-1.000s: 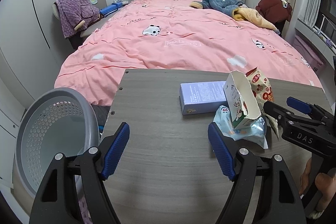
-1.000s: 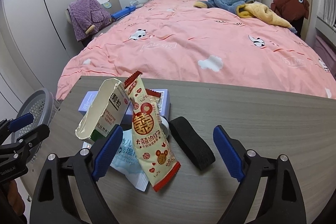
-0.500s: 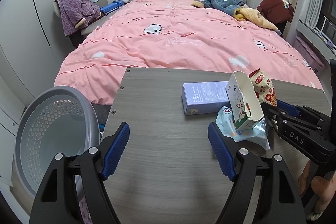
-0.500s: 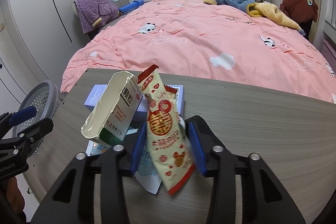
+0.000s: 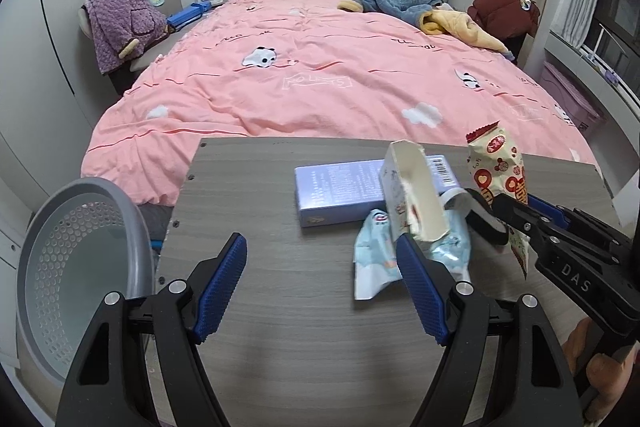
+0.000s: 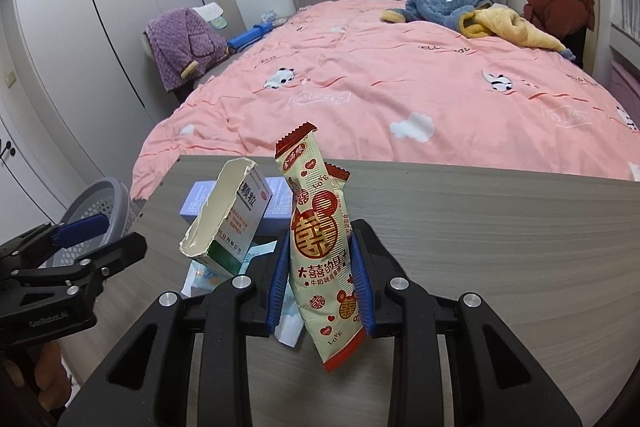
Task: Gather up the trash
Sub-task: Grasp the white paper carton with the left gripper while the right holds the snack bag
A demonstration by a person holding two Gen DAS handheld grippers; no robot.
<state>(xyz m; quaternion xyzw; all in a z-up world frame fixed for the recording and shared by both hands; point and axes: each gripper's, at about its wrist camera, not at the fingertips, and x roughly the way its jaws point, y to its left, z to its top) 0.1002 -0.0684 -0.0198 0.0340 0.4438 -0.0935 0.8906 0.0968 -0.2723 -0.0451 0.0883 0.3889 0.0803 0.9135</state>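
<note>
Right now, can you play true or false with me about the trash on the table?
1. The right gripper is pinching the snack wrapper. True.
2. The left gripper holds the torn carton. False: its fingers are open and empty.
3. The grey basket sits on the bed. False: it stands beside the table.
4. A purple box lies on the table. True.

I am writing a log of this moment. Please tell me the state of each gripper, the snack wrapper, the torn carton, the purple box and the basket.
left gripper: open, holds nothing
right gripper: shut on the snack wrapper
snack wrapper: upright, clamped between the pads
torn carton: open at the end, tilted
purple box: lying flat, closed
basket: nothing visible inside
</note>
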